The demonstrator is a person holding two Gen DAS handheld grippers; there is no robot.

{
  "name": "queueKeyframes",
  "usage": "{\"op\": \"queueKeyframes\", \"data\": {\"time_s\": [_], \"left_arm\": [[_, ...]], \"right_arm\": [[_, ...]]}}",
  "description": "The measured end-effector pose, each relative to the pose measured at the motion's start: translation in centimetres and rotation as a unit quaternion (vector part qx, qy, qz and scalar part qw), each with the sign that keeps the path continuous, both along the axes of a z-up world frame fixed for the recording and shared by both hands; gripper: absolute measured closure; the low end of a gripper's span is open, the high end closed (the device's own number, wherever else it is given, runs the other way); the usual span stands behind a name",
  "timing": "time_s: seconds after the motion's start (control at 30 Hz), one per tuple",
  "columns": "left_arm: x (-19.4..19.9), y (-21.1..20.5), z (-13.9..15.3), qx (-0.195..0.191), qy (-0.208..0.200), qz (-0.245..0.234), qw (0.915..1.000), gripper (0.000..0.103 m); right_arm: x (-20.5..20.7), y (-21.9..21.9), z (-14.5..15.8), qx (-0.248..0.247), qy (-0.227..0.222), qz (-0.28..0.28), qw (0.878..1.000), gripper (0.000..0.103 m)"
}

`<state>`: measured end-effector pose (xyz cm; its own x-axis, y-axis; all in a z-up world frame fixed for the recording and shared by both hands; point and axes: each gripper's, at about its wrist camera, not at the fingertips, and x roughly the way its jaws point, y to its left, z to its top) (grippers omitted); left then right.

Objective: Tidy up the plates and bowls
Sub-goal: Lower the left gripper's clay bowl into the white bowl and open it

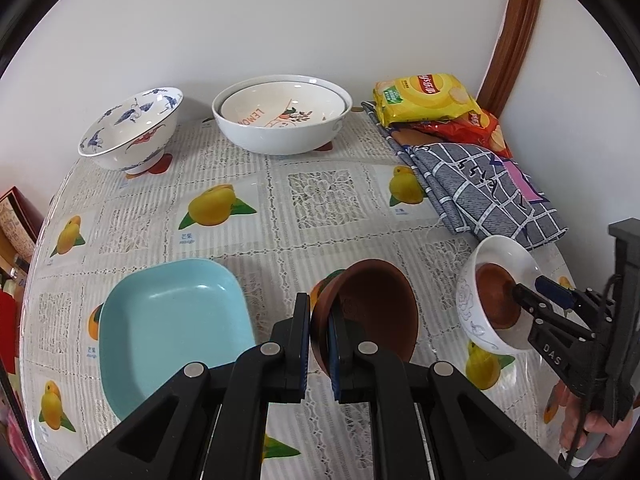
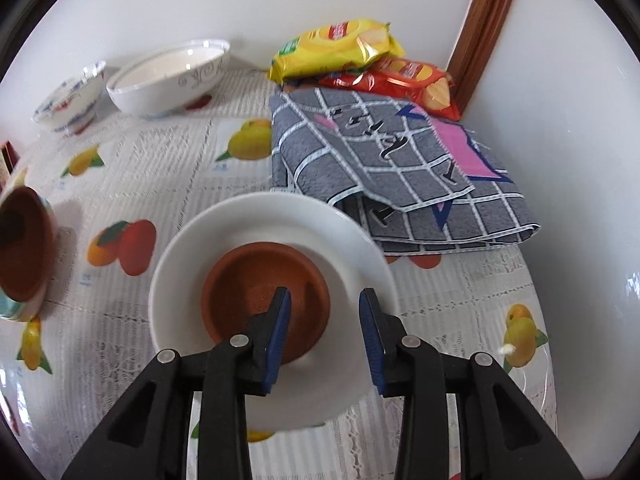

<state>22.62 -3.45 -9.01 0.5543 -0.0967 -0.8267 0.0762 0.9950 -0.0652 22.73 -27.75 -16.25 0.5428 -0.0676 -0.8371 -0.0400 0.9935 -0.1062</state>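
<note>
Fruit-print table (image 1: 320,200), left gripper (image 1: 319,344) clamped on brown bowl (image 1: 372,308).

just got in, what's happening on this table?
A person is sorting bowls with two handheld tools. The left tool is shut on the rim of a brown bowl, held tilted beside a blue dish. The right tool is open around the near wall of a small brown bowl nested in a white bowl.

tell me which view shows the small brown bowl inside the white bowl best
The right wrist view: the small brown bowl sits centred and close inside the white bowl. The left wrist view catches it only small, near the right edge, partly hidden by the right gripper.
</note>
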Motion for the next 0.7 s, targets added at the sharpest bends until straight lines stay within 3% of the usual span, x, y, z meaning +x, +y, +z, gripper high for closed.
{"op": "queueKeyframes", "data": {"time_s": [0.4,0.7], "left_arm": [[-1.2,-6.7,1.6,0.003,-0.02,-0.049,0.9986,0.094],[-0.4,-12.0,1.4,-0.009,-0.015,-0.085,0.9962,0.094]], "right_arm": [[-4.9,-4.3,4.9,0.047,-0.062,-0.022,0.997,0.068],[-8.0,-10.0,5.0,0.066,-0.073,-0.07,0.993,0.068]]}}
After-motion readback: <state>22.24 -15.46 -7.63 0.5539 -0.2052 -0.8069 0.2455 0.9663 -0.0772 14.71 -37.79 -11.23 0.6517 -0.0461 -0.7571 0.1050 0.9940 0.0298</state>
